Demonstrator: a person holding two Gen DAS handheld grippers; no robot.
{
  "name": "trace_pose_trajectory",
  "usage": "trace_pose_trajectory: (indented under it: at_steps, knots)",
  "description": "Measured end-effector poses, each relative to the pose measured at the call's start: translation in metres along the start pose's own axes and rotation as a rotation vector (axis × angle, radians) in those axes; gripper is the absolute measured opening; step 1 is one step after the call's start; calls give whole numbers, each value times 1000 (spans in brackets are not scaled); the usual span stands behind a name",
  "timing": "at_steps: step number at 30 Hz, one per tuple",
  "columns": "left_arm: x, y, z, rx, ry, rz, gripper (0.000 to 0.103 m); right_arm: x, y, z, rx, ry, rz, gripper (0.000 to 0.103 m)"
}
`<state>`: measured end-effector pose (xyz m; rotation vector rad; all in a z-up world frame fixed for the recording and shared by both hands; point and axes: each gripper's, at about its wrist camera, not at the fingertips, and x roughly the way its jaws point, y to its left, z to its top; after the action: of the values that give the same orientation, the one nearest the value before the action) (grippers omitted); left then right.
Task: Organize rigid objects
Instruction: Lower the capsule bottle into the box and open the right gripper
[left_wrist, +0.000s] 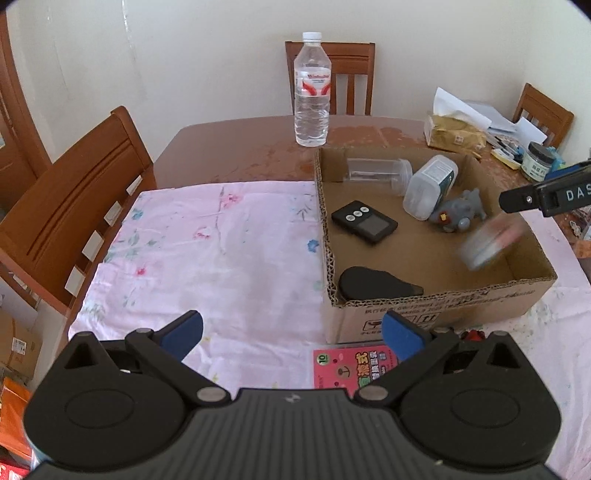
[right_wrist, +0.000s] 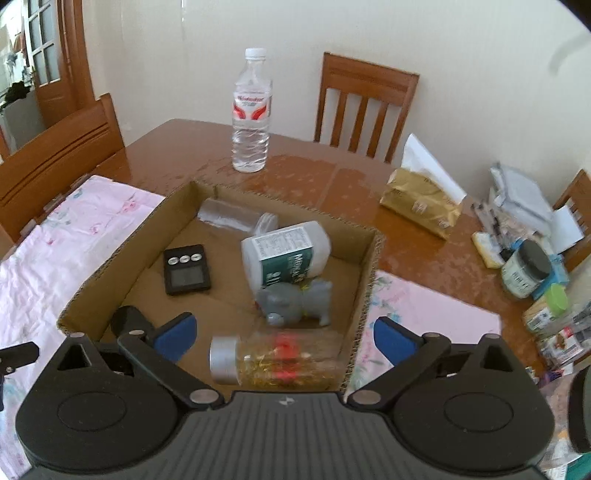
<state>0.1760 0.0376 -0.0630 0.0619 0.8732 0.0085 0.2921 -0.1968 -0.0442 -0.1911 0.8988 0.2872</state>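
A shallow cardboard box (left_wrist: 443, 306) (right_wrist: 365, 258) sits on a pink floral cloth. Inside lie a black timer (left_wrist: 364, 221) (right_wrist: 186, 270), a clear tube (left_wrist: 376, 171), a white bottle (left_wrist: 430, 186) (right_wrist: 284, 254), a grey toy (left_wrist: 460, 212) (right_wrist: 295, 301) and a black case (left_wrist: 376, 284). A clear jar with a silver lid (right_wrist: 273, 360) (left_wrist: 487, 242) is blurred, in the box's near right corner, between my right fingers but not gripped. My right gripper (right_wrist: 282, 338) is open above it. My left gripper (left_wrist: 291, 334) is open and empty over the cloth, left of the box.
A water bottle (left_wrist: 311, 90) stands behind the box. A pink card pack (left_wrist: 351, 367) lies in front of the box. A tissue pack (right_wrist: 421, 206), a jar (right_wrist: 526, 269) and clutter fill the table's right side. Wooden chairs (left_wrist: 70, 206) surround the table.
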Motion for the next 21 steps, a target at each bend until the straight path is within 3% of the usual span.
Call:
trace_pose_trajectory:
  at_steps: [10, 21]
  knots:
    - [-2, -2, -4, 13, 9, -7, 102, -22, 8, -19, 17, -24, 0, 103]
    - [-3, -1, -14, 27, 25, -14, 102, -27, 19, -59, 58, 47, -14, 103]
